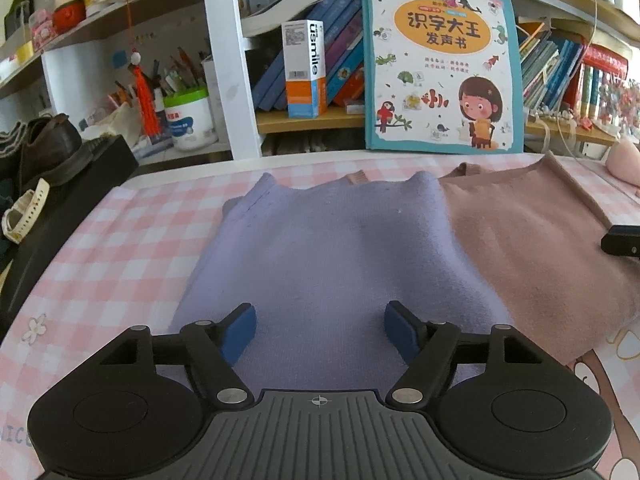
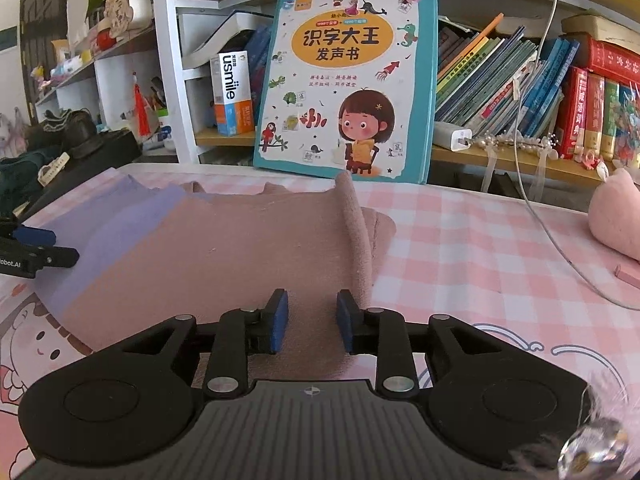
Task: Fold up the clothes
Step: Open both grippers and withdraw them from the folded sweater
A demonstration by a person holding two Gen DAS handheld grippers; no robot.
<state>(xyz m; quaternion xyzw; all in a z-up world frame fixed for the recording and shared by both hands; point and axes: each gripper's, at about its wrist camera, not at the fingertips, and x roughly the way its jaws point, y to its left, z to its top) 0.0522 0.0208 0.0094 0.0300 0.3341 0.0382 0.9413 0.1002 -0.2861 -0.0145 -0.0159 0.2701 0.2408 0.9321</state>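
A two-tone knit garment lies flat on the pink checked tablecloth. Its lilac half is on the left and its dusty-pink half on the right. My left gripper is open, fingers wide apart just above the lilac half's near edge. My right gripper is open more narrowly over the dusty-pink half, near its front edge. A raised fold runs along that half's right side. The left gripper's tip shows at the left edge of the right wrist view.
A large children's book leans on the bookshelf behind the table. A black box with brown shoes and a watch sits at the left. A pink plush and a white cable lie at the right.
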